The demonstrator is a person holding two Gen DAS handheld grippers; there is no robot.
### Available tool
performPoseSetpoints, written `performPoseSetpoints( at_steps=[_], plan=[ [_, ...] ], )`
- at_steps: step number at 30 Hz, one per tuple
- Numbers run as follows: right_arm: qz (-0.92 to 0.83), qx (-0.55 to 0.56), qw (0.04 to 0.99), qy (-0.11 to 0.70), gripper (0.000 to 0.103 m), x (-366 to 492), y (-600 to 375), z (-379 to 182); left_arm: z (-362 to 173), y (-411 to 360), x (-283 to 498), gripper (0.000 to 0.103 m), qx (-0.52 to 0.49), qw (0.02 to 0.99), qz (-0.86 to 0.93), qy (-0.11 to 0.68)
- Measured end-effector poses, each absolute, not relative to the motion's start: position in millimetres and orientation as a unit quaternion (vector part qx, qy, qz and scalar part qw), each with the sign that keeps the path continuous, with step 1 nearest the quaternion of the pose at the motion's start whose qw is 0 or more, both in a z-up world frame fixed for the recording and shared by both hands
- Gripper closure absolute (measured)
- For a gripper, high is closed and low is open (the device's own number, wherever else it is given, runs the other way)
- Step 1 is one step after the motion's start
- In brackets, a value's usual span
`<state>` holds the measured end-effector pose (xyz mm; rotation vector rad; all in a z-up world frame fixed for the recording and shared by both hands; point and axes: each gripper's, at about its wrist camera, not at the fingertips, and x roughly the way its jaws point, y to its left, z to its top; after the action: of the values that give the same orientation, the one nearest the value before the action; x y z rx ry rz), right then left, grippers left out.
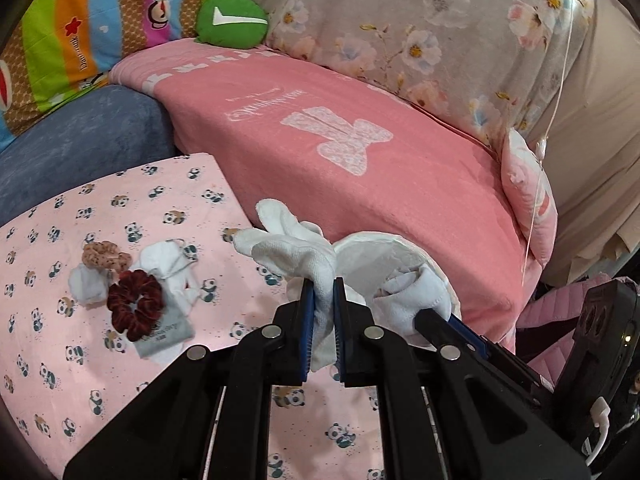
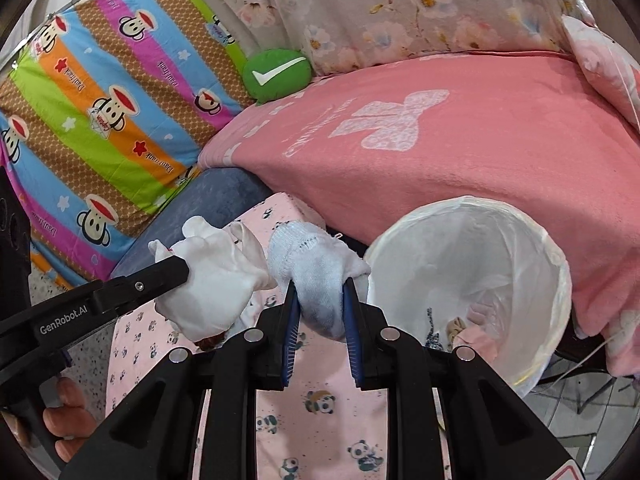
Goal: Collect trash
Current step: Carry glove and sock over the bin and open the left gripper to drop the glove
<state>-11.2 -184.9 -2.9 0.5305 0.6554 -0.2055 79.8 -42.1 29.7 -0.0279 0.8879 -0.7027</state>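
The left gripper [image 1: 320,292] is clenched on a white glove-like cloth [image 1: 288,252], its blue pads pinching the fabric while the loose finger-shaped ends stick up above the tips; the right gripper [image 2: 320,292] is clamped on a white sock [image 2: 316,264], the ribbed cuff bulging out above the pads; seen from the right wrist, the two bundles hang side by side, the cloth to the left of the sock, both raised above the surface.

The surface below is a pink sheet printed with small pandas [image 1: 60,248]; on it lie a dark red scrunchie [image 1: 134,304], a tan scrunchie [image 1: 106,256], crumpled white pieces [image 1: 86,286] and a small grey pouch [image 1: 164,338], all clustered together and touching; behind the sheet a blue-grey cushion [image 1: 80,136] sits beside a pink blanket with a pale bow pattern [image 1: 320,128]; a green round pillow with a white tick [image 1: 232,20] rests at the back, against a striped cartoon-monkey fabric [image 2: 100,100] and a grey floral fabric [image 1: 400,20].

A white bin lined with a clear bag [image 2: 472,216] stands just right of the sock, against the blanket's edge; some small scraps lie inside it.
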Motion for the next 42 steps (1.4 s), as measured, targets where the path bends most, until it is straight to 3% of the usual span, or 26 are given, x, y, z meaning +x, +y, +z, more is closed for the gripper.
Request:
performPoseSetpoints(
  at_steps=[26, 28, 30, 33, 42],
  plan=[
    [-0.175, 0.314, 0.876, 0.322, 0.080, -64.4, -290.7, -51.2, -7.8, -159.6, 56.8, 0.092, 0.062, 0.805, -0.394, 0.439],
    [-0.177, 0.314, 0.875, 0.324, 0.080, -62.6, -290.0, -53.3, -10.7, -161.7, 57.6, 0.085, 0.069, 0.806, -0.389, 0.440],
    [-0.178, 0.316, 0.873, 0.326, 0.080, -60.4, -291.8, -56.9, -12.5, -161.0, 59.9, 0.065, 0.067, 0.810, -0.382, 0.441],
    [-0.178, 0.315, 0.873, 0.328, 0.080, -57.6, -292.8, -60.1, -14.0, -158.1, 63.2, 0.054, 0.065, 0.816, -0.372, 0.437],
    [-0.175, 0.306, 0.874, 0.334, 0.077, -42.5, -287.9, -63.9, -16.4, -143.5, 71.6, 0.048, 0.062, 0.828, -0.348, 0.434]
  ],
)
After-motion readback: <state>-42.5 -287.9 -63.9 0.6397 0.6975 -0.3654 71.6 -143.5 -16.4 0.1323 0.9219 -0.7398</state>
